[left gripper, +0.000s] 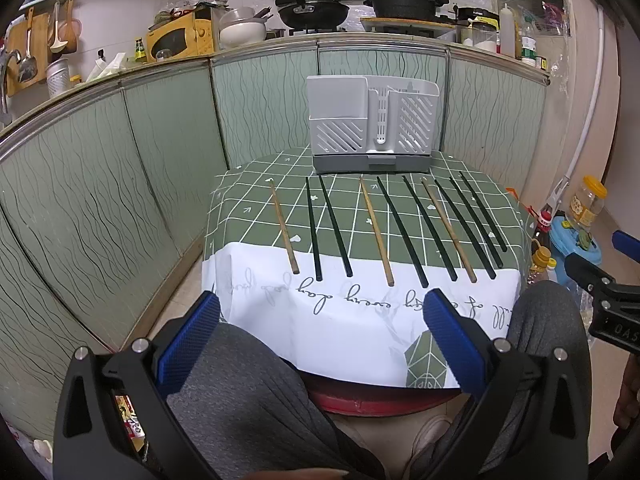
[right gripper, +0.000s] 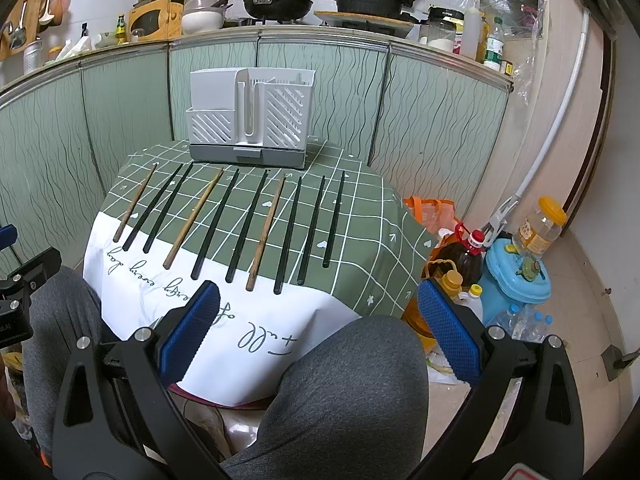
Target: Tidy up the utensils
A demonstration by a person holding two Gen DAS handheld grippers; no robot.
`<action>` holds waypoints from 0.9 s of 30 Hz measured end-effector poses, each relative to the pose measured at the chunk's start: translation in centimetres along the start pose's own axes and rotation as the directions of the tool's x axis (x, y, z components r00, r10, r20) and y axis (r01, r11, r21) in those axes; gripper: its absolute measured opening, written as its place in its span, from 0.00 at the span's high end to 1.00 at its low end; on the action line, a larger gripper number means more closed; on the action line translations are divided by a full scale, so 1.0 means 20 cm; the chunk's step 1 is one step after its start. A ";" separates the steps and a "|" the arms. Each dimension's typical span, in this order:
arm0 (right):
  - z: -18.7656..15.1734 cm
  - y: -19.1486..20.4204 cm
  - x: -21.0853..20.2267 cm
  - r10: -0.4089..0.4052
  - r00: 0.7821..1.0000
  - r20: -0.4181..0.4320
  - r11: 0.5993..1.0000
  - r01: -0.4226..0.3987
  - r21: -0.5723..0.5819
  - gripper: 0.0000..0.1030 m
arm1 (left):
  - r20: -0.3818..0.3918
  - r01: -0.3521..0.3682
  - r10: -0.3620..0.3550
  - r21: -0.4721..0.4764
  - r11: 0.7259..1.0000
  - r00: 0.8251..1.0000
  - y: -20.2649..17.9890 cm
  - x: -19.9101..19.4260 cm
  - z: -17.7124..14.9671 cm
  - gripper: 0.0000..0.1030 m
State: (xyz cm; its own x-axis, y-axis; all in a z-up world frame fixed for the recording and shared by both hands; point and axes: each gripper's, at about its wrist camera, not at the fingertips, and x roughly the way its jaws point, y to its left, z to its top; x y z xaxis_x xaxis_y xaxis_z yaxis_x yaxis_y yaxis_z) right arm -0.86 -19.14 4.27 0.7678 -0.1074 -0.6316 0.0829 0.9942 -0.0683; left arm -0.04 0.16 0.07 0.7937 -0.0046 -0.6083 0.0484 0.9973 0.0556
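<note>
At the bottom of the left wrist view, the left tool (left gripper: 320, 336) has its two blue-padded fingers spread wide, with nothing between them; it hangs above the person's grey trouser knees (left gripper: 248, 392). The right tool (right gripper: 318, 332) in the bottom of the right wrist view is open just as wide and also holds nothing.

Just beyond the knees stands the small round counter under a green checked cloth with a white lettered edge (left gripper: 352, 320). In the middle of both frames, ten chopsticks lie side by side on the cloth, apart from each other, pointing away from the cameras. Seven are thin black chopsticks, for example one (left gripper: 402, 232) near the centre, and three are light brown wooden chopsticks: the leftmost wooden chopstick (left gripper: 284, 228), a second wooden chopstick (left gripper: 376, 230), and a third wooden chopstick (left gripper: 448, 229) among the black ones on the right. Their thicker ends reach the white part of the cloth.

Farther back, in the upper centre, an upright grey plastic utensil holder with slotted walls (left gripper: 372, 132) stands at the counter's far edge. It has several compartments; no chopstick is seen in them. Behind it are pale green cabinet panels (left gripper: 260, 104).
</note>
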 end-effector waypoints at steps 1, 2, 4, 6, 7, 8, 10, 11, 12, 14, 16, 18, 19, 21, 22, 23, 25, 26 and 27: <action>0.00 0.00 0.00 0.000 1.000 0.001 1.000 0.000 0.000 0.08 | 0.001 -0.001 0.001 0.000 1.000 1.000 0.00 0.00 0.00 0.04; 0.00 0.00 0.00 -0.001 1.000 0.002 1.000 0.001 0.001 0.08 | 0.001 -0.001 0.001 0.001 1.000 1.000 0.00 0.00 0.00 0.04; 0.01 0.00 0.00 -0.001 1.000 0.004 1.000 0.001 -0.001 0.08 | -0.001 0.000 0.000 0.006 1.000 1.000 0.00 0.00 0.00 0.04; 0.02 -0.01 -0.01 -0.003 1.000 0.007 1.000 0.003 -0.001 0.08 | 0.000 0.003 -0.003 0.005 1.000 1.000 0.00 0.00 0.01 0.04; 0.02 -0.01 -0.01 -0.004 1.000 0.011 1.000 0.004 -0.003 0.08 | 0.000 0.008 -0.008 0.005 1.000 1.000 0.01 0.00 0.01 0.04; 0.03 -0.01 -0.01 -0.005 1.000 0.014 1.000 0.005 -0.003 0.08 | 0.001 0.011 -0.011 0.006 1.000 1.000 0.01 0.00 0.01 0.04; 0.04 -0.01 -0.02 -0.004 1.000 0.017 1.000 0.004 -0.005 0.08 | 0.004 0.022 -0.022 0.007 1.000 1.000 0.02 0.01 0.02 0.04; 0.04 -0.01 -0.02 -0.004 1.000 0.020 1.000 0.004 -0.006 0.08 | 0.008 0.033 -0.033 0.009 0.999 0.999 0.02 0.00 0.03 0.04; 0.05 -0.01 -0.02 -0.004 1.000 0.023 1.000 0.004 -0.007 0.08 | 0.012 0.034 -0.034 0.009 0.999 0.999 0.02 0.00 0.03 0.04; 0.06 -0.01 -0.02 -0.002 1.000 0.026 1.000 0.002 -0.011 0.08 | 0.022 0.030 -0.030 0.007 1.000 0.999 0.03 0.00 0.04 0.04; 0.06 -0.01 -0.02 0.000 1.000 0.032 1.000 0.001 -0.013 0.08 | 0.035 0.039 -0.039 0.001 0.999 0.999 0.04 0.00 0.05 0.04; 0.07 0.00 -0.02 0.000 0.999 0.035 1.000 0.001 -0.018 0.08 | 0.043 0.041 -0.041 0.002 0.999 0.998 0.04 0.00 0.06 0.04; 0.07 0.00 -0.02 -0.002 0.999 0.039 1.000 0.003 -0.020 0.08 | 0.047 0.036 -0.036 0.008 0.999 0.998 0.04 -0.01 0.07 0.04; 0.08 0.00 -0.02 -0.002 0.999 0.042 1.000 0.003 -0.019 0.08 | 0.051 0.029 -0.030 0.016 0.999 0.998 0.04 0.00 0.08 0.04; 0.08 -0.01 -0.01 -0.001 0.999 0.043 1.000 0.001 -0.018 0.08 | 0.050 0.030 -0.031 0.016 0.999 0.998 0.04 0.00 0.08 0.04; 0.08 -0.01 -0.01 0.000 0.999 0.043 1.000 0.001 -0.017 0.08 | 0.047 0.029 -0.030 0.014 0.999 0.998 0.05 0.00 0.08 0.04; 0.09 -0.01 -0.01 0.001 0.999 0.044 1.000 -0.001 -0.015 0.08 | 0.043 0.026 -0.026 0.008 1.000 0.999 0.05 0.01 0.09 0.04; 0.09 -0.01 -0.01 0.001 0.999 0.042 1.000 -0.001 -0.016 0.08 | 0.042 0.025 -0.025 0.008 1.000 0.999 0.05 0.01 0.09 0.04; 0.09 -0.01 -0.01 0.002 0.999 0.042 1.000 -0.001 -0.017 0.08 | 0.041 0.024 -0.024 0.007 1.000 0.999 0.05 0.01 0.09 0.04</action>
State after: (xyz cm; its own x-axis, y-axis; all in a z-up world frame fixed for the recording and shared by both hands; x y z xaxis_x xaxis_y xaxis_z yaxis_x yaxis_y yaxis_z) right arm 0.04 -19.34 5.80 0.7941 -0.1056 -0.5985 0.0714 0.9942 -0.0806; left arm 1.19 1.10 1.37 0.8167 -0.0318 -0.5763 0.0718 0.9963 0.0468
